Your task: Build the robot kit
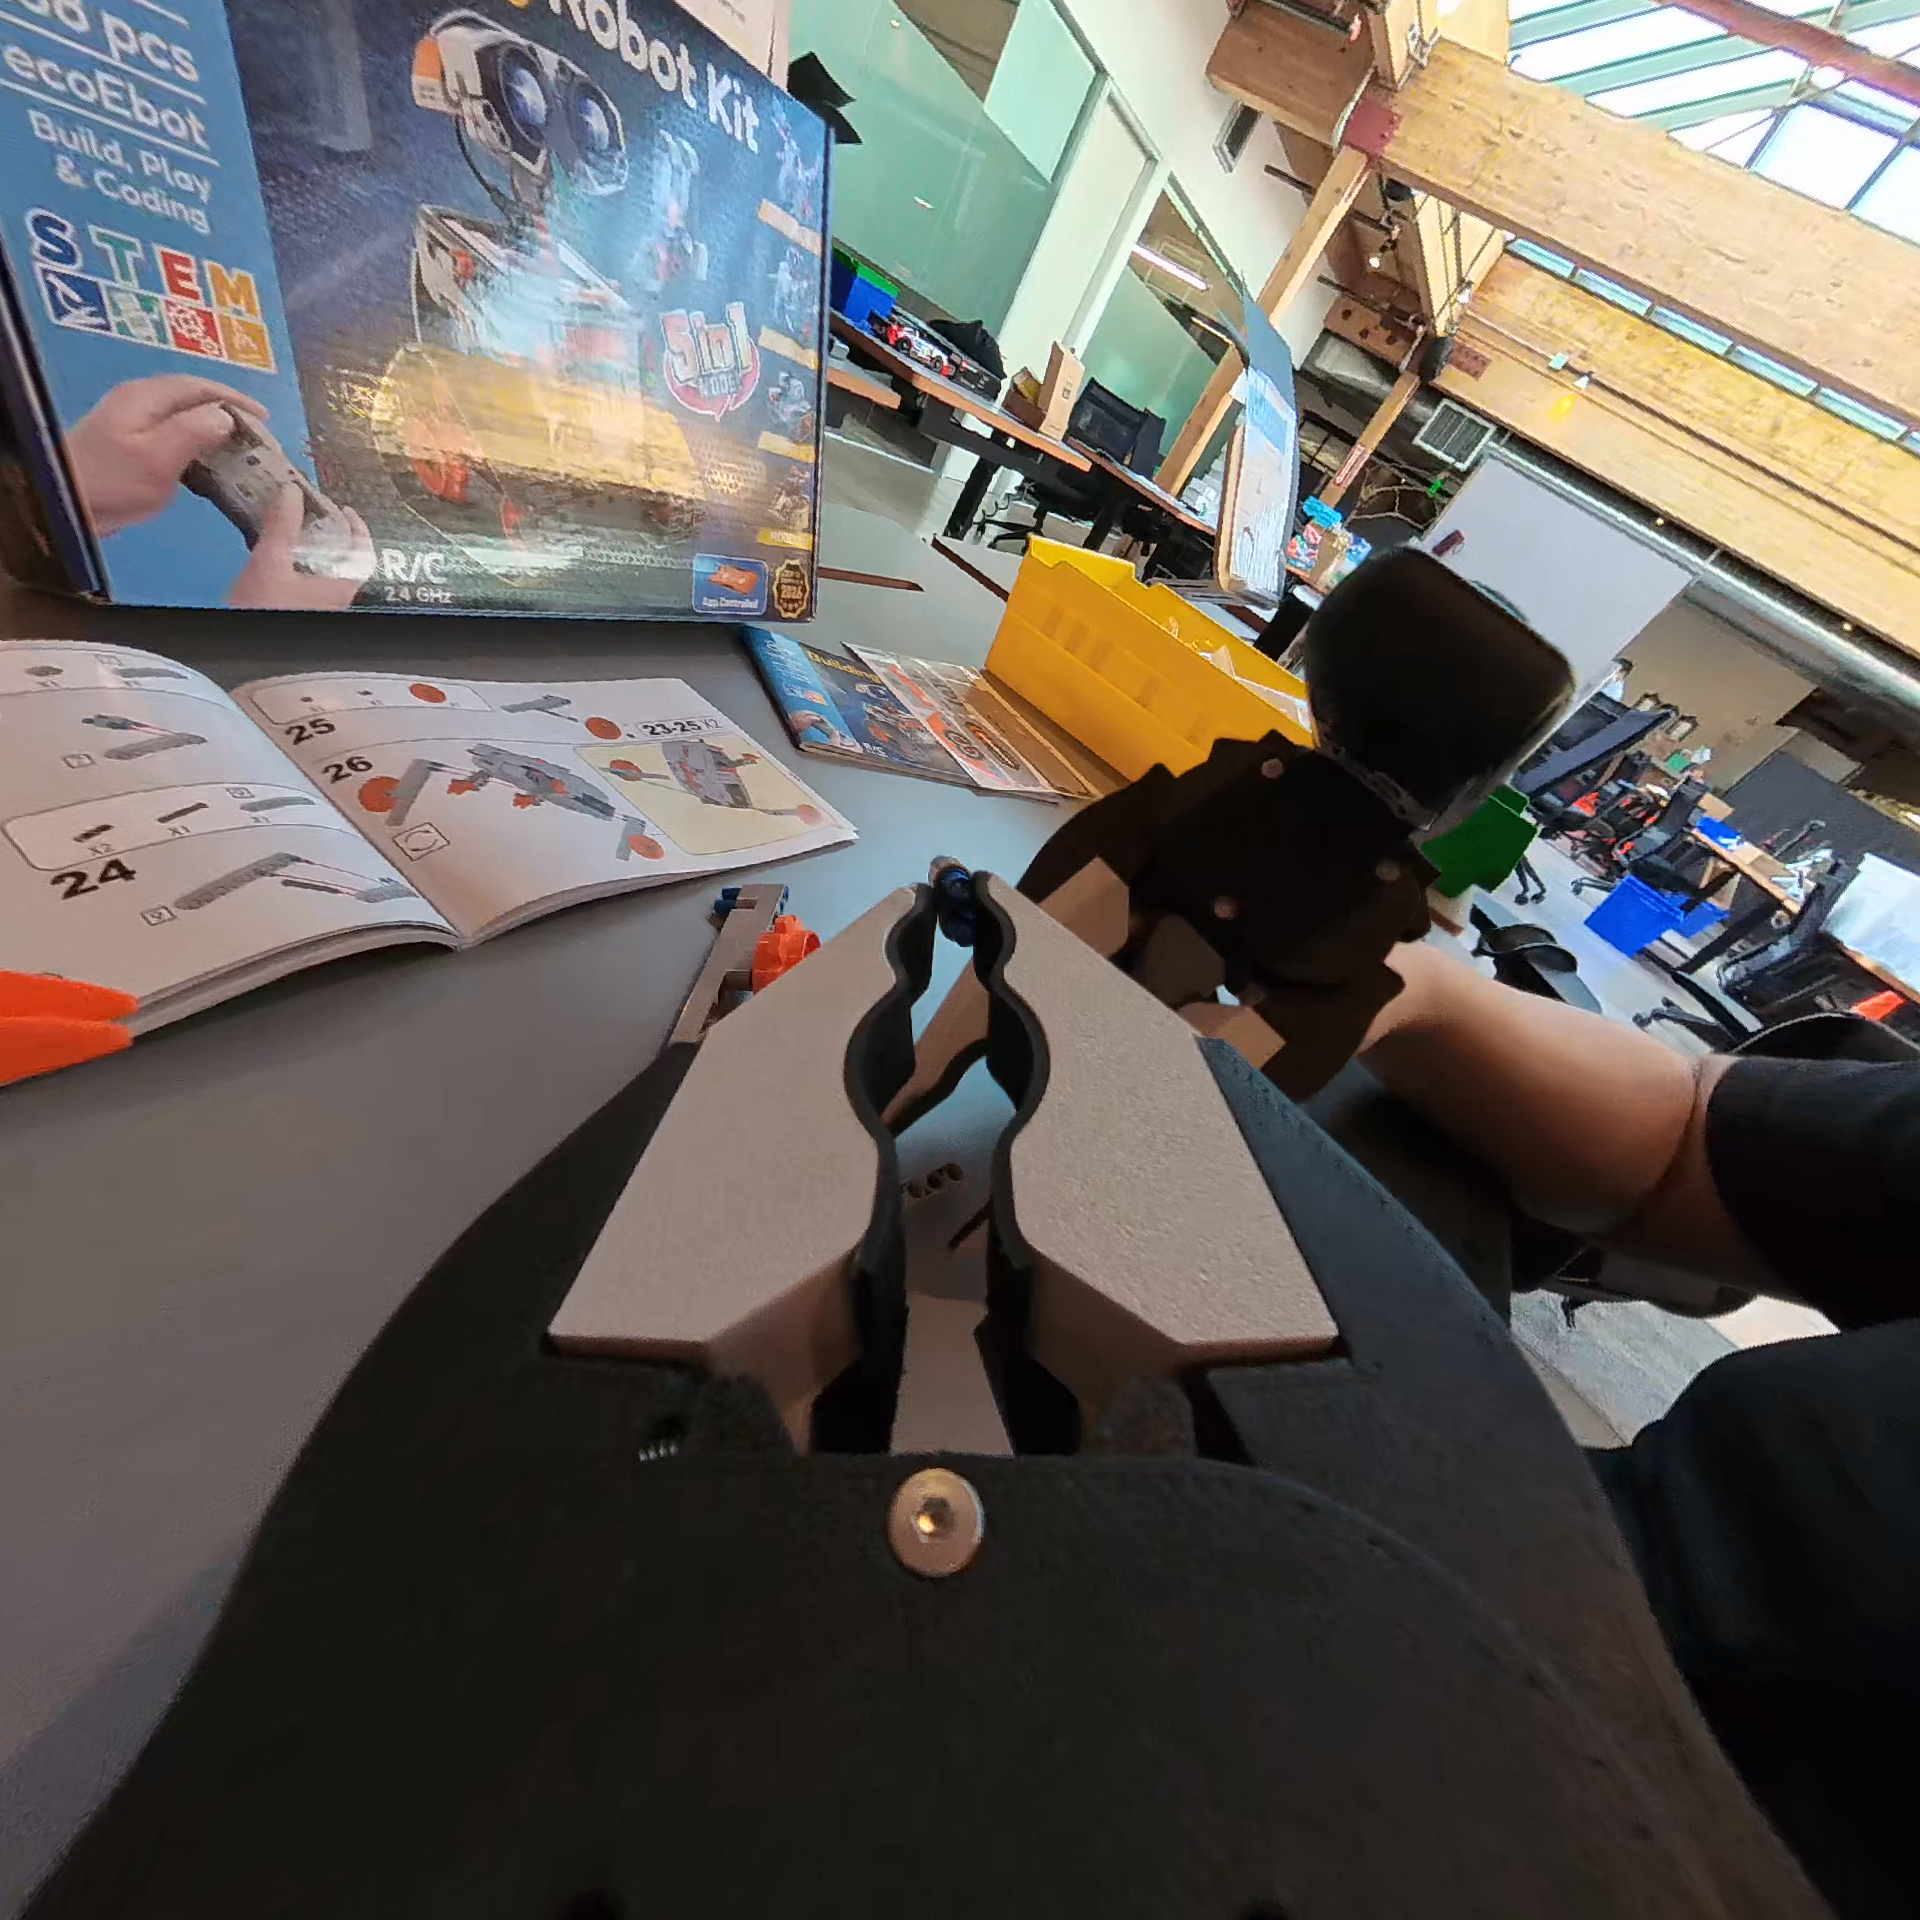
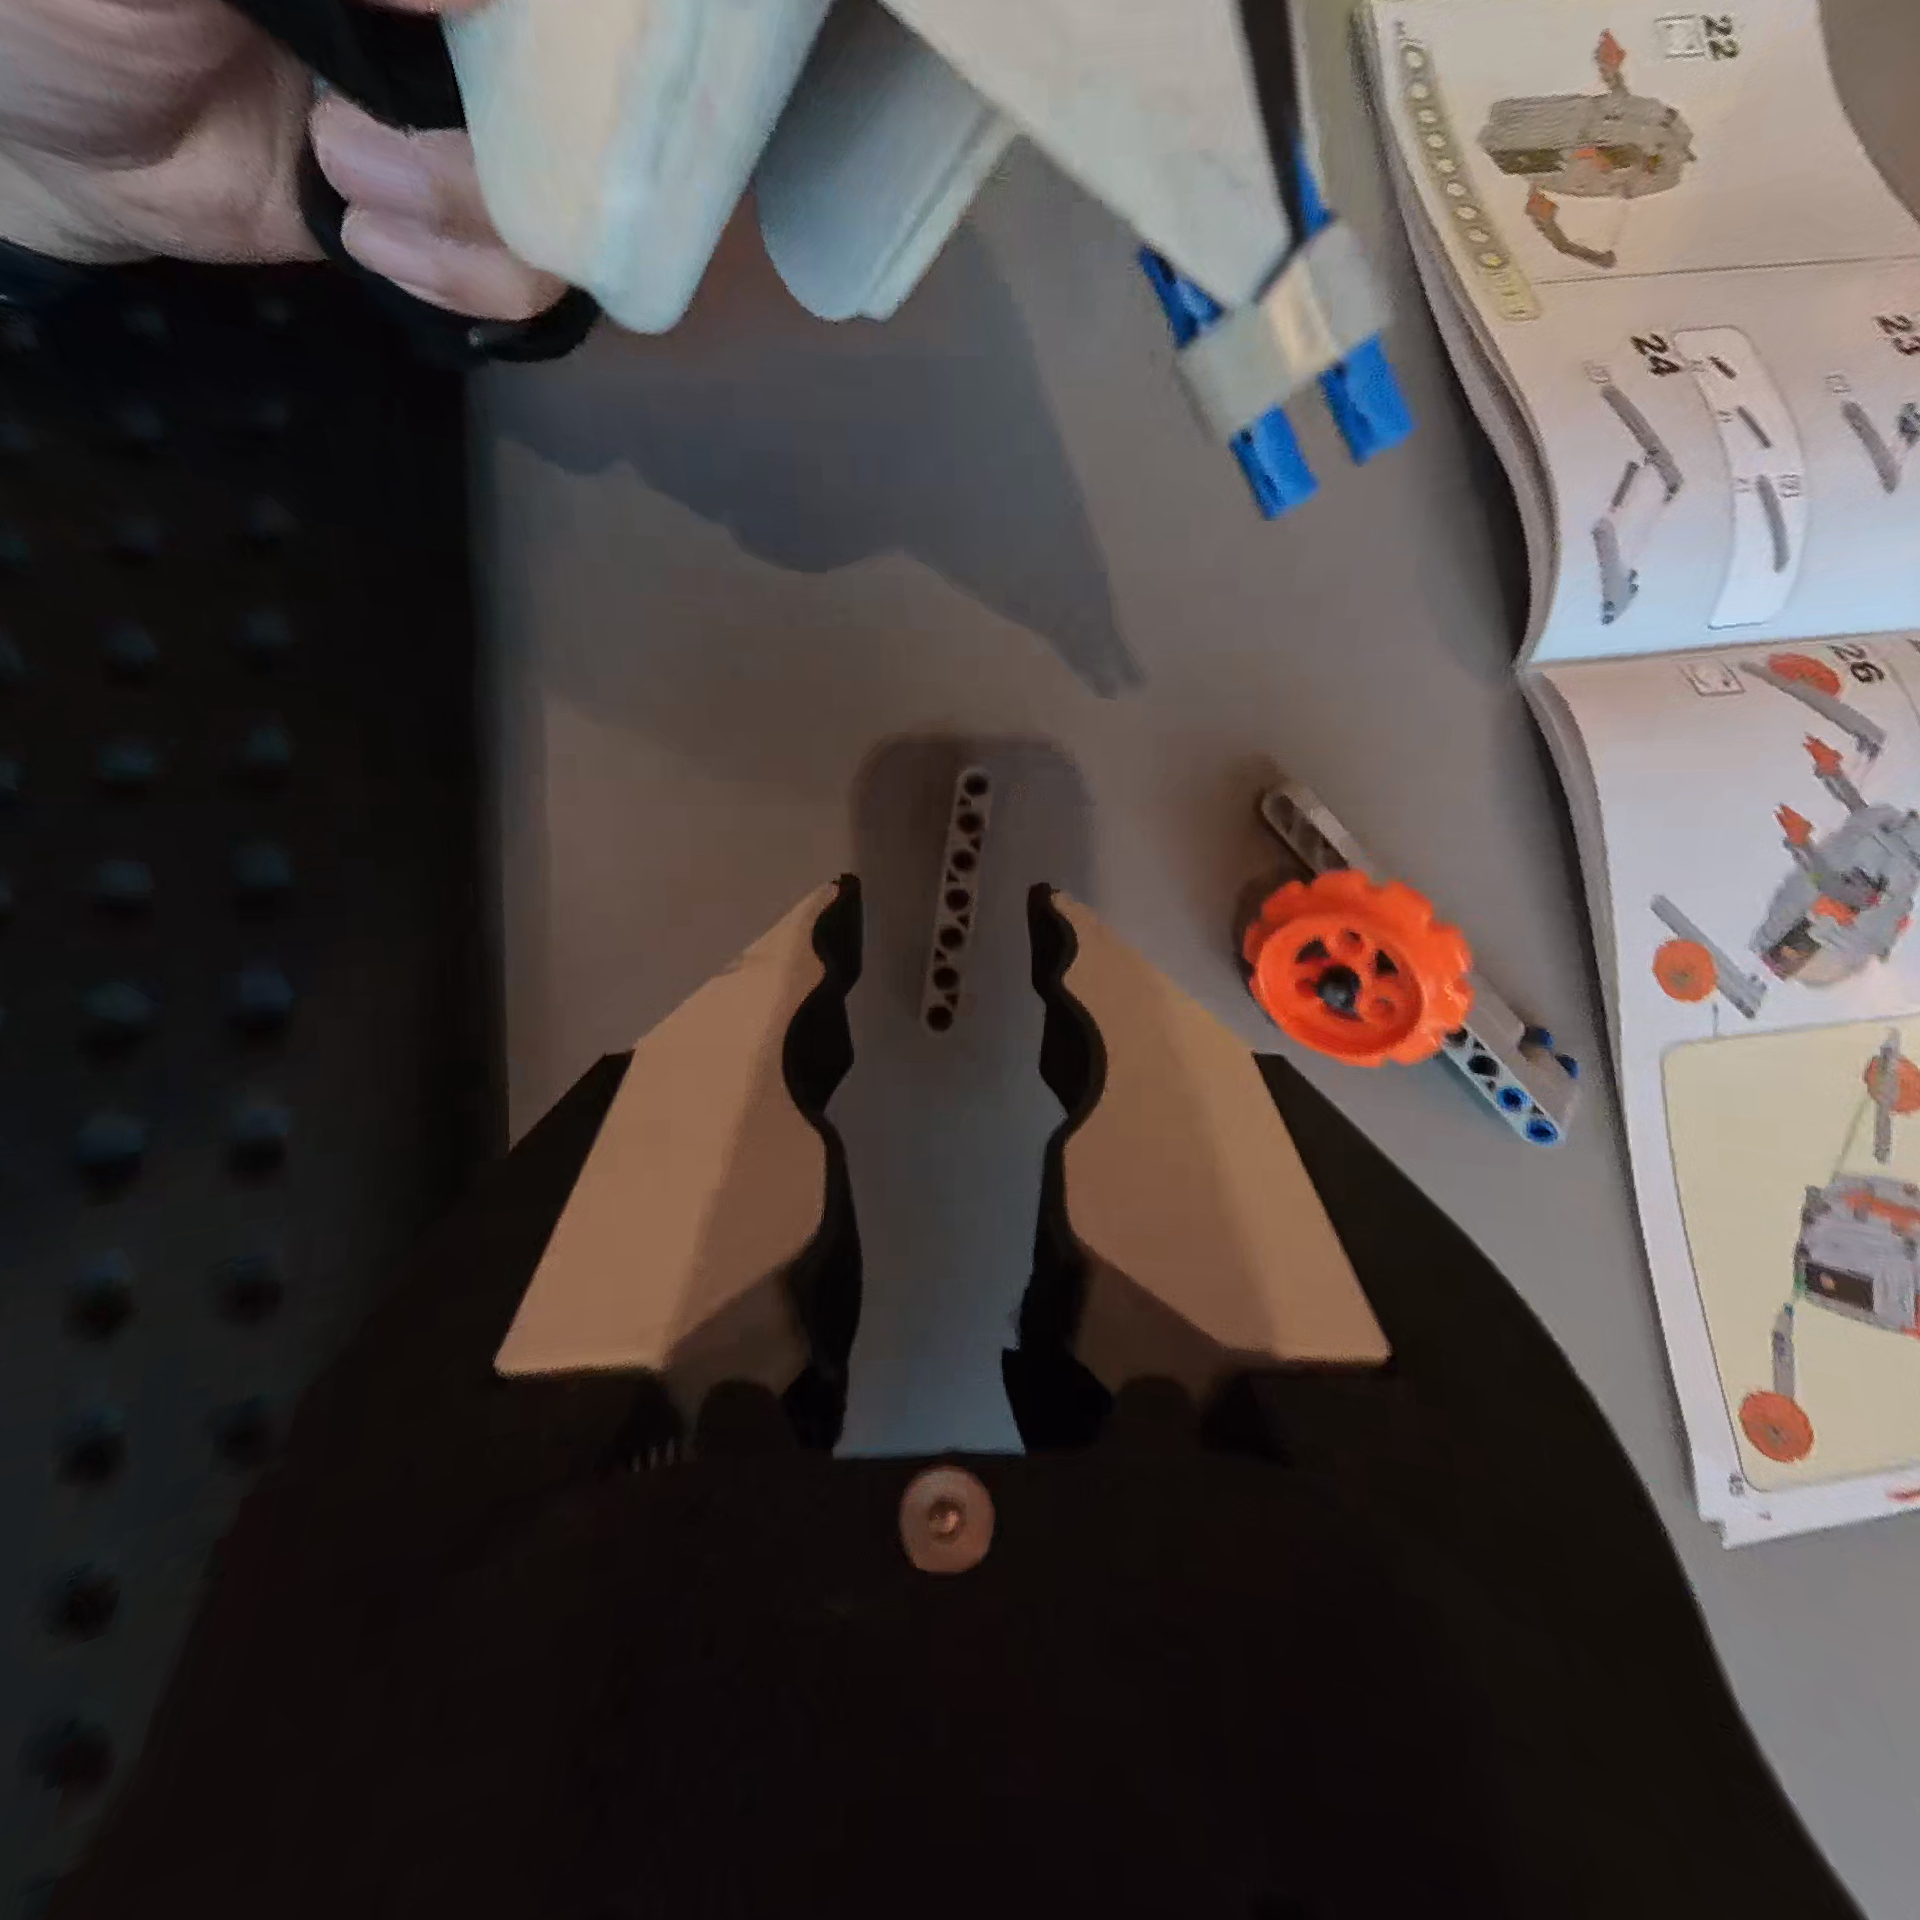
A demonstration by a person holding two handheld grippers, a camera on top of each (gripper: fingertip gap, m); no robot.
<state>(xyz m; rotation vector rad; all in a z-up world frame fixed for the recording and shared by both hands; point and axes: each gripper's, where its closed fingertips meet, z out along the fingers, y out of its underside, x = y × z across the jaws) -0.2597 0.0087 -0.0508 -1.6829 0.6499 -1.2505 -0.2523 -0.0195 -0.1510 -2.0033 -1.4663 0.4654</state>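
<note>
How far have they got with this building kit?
Built: an orange wheel pinned onto grey beams, lying on the table. In hand: the left gripper is shut on a small grey piece with blue pins; the right gripper is open around a loose grey beam. The open booklet pictures a much bigger model, so most seems left.

Grey table (image 2: 665,675) bears open booklet (image 1: 416,790), kit box (image 1: 436,312), yellow bin (image 1: 1122,675), holed beam (image 2: 956,899)

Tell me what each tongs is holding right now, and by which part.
Left tongs: shut on a small grey piece with blue pins, pinched at one end. Right tongs: open, empty, above a grey holed beam.
</note>
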